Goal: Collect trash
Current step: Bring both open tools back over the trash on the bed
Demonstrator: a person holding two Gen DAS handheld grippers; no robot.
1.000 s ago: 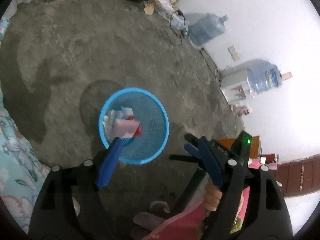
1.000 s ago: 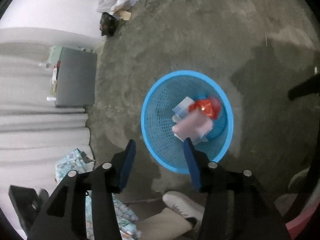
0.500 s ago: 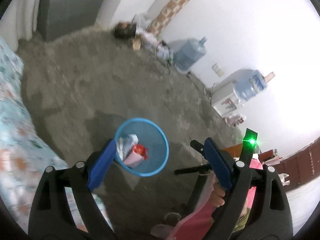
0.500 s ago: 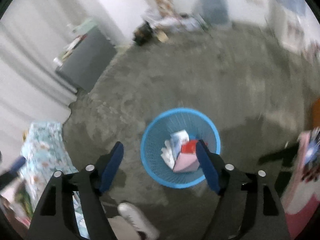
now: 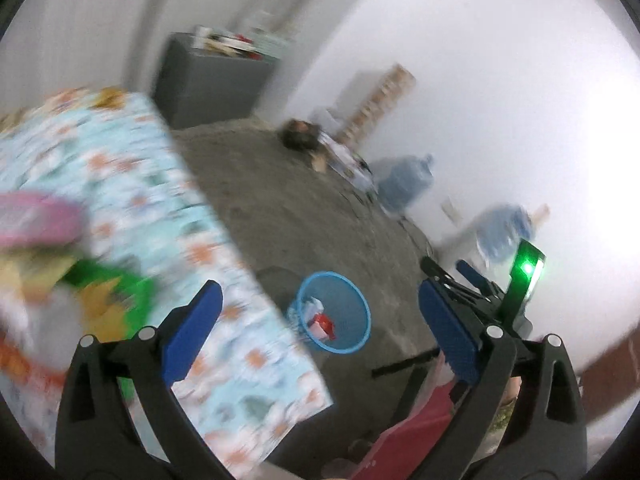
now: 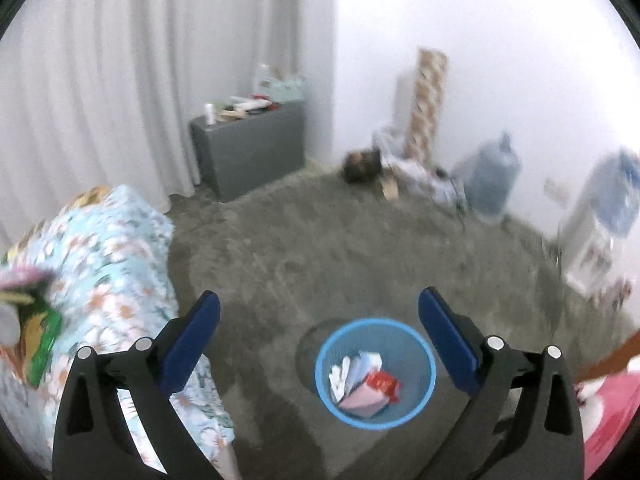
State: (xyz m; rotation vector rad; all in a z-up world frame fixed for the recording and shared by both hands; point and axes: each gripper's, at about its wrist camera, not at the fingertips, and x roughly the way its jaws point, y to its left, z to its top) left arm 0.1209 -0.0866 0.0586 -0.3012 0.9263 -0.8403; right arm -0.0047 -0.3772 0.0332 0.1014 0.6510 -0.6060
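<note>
1. now both tools gape empty: left gripper (image 5: 320, 328) and right gripper (image 6: 320, 330), jaws opening, nothing between.
2. blue basket (image 6: 424, 376) sits at six o'clock, trash (image 6: 364, 386) inside.
3. drop looks done; next comes seeking litter, likely on the floral bed (image 5: 132, 184) at nine o'clock.

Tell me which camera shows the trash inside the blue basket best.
The right wrist view: it looks down into the blue basket, showing the paper and red wrapper fairly clearly. The left wrist view shows the basket smaller, tilted, contents blurred.
</note>
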